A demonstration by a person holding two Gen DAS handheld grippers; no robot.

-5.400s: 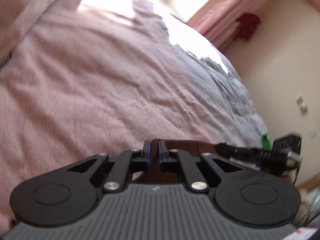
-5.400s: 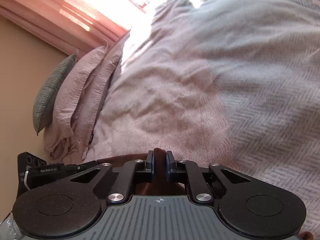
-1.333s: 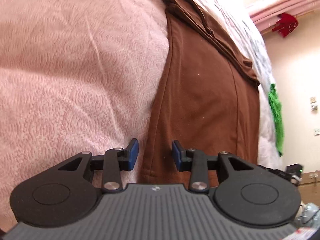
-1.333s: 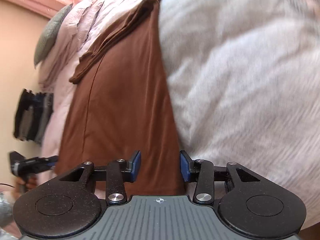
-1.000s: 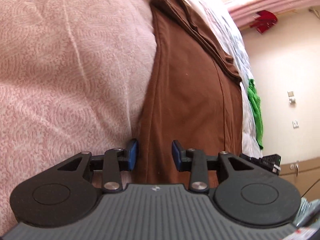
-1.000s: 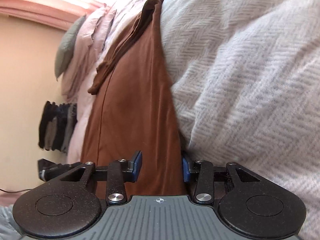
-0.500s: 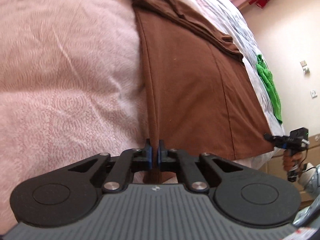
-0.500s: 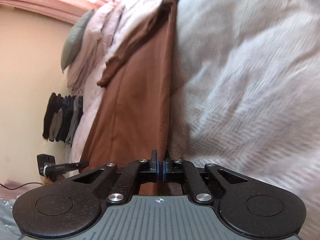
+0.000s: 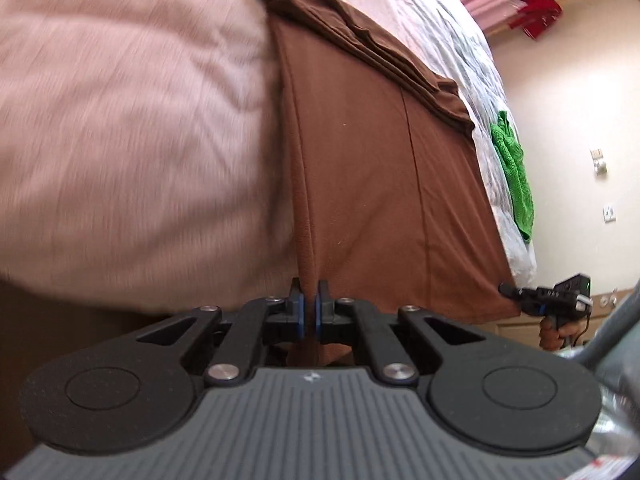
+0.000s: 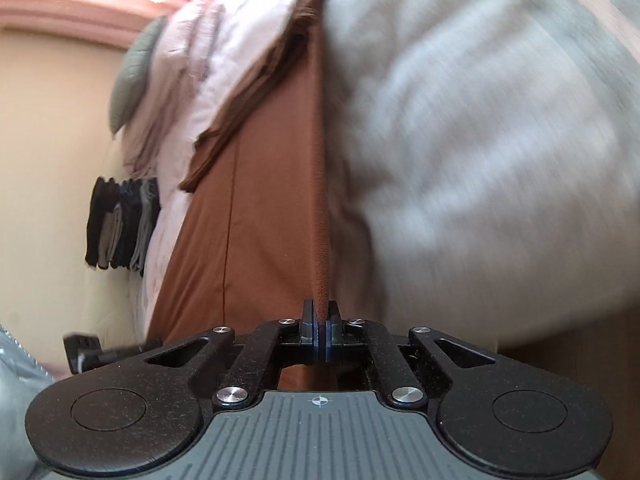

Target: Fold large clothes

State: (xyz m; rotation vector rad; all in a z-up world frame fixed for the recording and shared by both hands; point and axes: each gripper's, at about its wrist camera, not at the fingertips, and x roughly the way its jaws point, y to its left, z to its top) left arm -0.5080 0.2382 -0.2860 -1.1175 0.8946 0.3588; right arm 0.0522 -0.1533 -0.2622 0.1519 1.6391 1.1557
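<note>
A large brown garment (image 9: pixel 372 168) lies stretched across the bed, its far end bunched in folds. My left gripper (image 9: pixel 309 312) is shut on the garment's near left corner, cloth pinched between the blue pads. In the right wrist view the same brown garment (image 10: pixel 260 216) runs away from me, and my right gripper (image 10: pixel 321 334) is shut on its near right corner. The right gripper (image 9: pixel 516 294) also shows at the far right of the left wrist view, held by a hand. The near hem is taut between both grippers.
A pink bedspread (image 9: pixel 128 128) covers the left of the bed and a grey-white blanket (image 10: pixel 480 152) the right. A green cloth (image 9: pixel 514 168) lies on the bed's far right edge. Pillows (image 10: pixel 160 80) sit at the head. Dark folded items (image 10: pixel 120 224) hang by the beige wall.
Both grippers stood open around the garment's near corners a second ago, then shut on them. Since then both have pulled back and lifted slightly, tightening the cloth; the bedding is motion-blurred.
</note>
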